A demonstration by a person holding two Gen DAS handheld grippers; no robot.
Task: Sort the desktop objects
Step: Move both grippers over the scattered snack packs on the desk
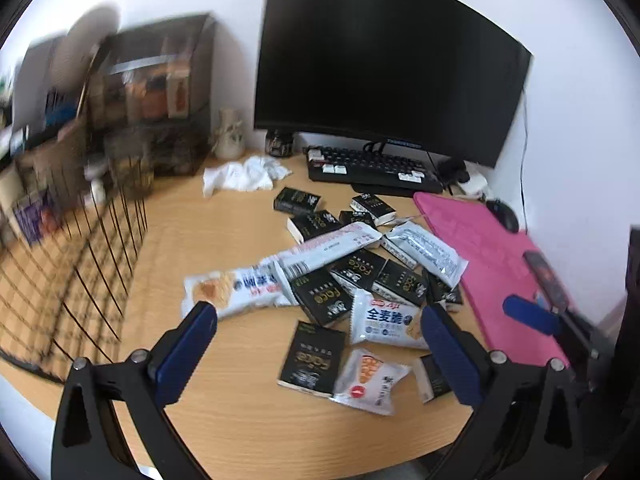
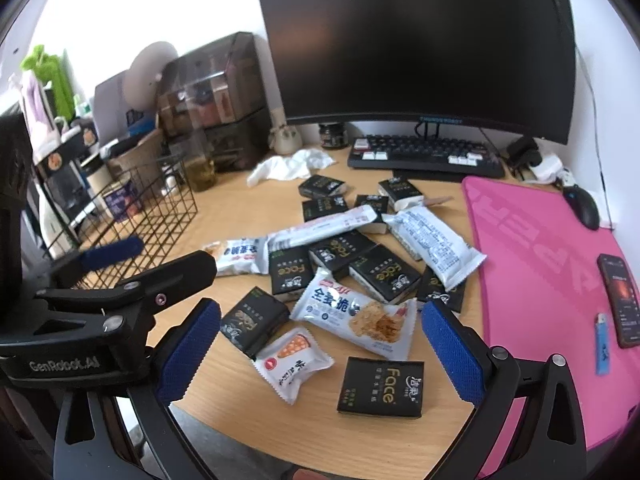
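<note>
Both grippers over cluttered desk (image 2: 248, 412), nothing grasped.
We see left gripper (image 1: 318, 346) and right gripper (image 2: 320, 350) spread wide; snack and tissue packets (image 2: 356, 272) piled centre, wire basket (image 2: 132, 224) at nine o'clock.

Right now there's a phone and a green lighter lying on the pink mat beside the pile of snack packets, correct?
Nearly. The lighter is blue, not green, as the right wrist view shows. It does lie on the pink mat next to the phone, beside the pile of snack packets.
</note>
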